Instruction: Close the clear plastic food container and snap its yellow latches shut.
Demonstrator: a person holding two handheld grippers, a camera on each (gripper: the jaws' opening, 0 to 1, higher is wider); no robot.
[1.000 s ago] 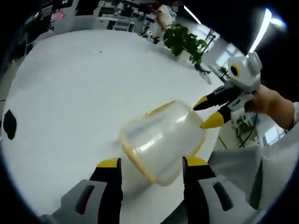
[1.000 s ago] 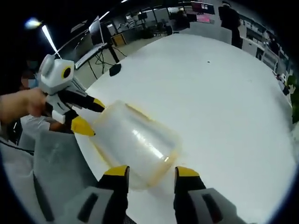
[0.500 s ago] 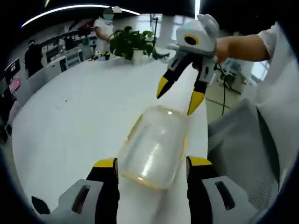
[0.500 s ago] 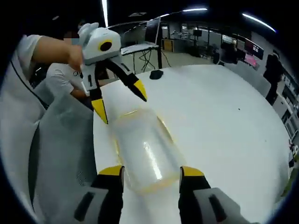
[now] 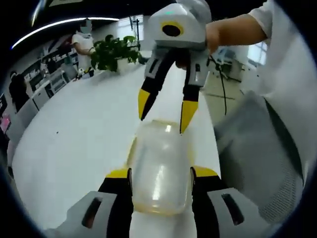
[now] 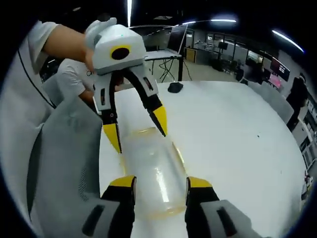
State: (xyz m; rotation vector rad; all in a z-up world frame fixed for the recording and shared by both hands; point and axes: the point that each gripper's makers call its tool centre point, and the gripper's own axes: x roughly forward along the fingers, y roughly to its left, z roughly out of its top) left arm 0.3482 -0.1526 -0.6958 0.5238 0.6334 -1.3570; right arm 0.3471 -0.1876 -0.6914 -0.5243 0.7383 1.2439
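- Now bracketing the clear container (image 5: 159, 171) on the white bench (image 5: 74, 144): left gripper (image 5: 161, 173) drawn closer around one end, jaws spread.
- Right gripper (image 6: 159, 182) likewise, jaws apart, gripping nothing.
- Yellow latches not yet pressed (probably next).

Between the left gripper (image 5: 161, 173) and the right gripper (image 6: 159, 182) lies the clear container (image 5: 161, 168), which takes up the gap between each pair of jaws and blocks any straight pass from one to the other. In the left gripper view, the white desk (image 5: 74, 134) lies bare to the left of the jaws, out to a potted plant (image 5: 111, 52) near its far edge. In the right gripper view, the desk spreads bare to the right of the jaws; a small dark object (image 6: 175, 88) sits ahead. A grey chair back (image 6: 67, 168) and the person's sleeve (image 6: 27, 64) crowd the left side.
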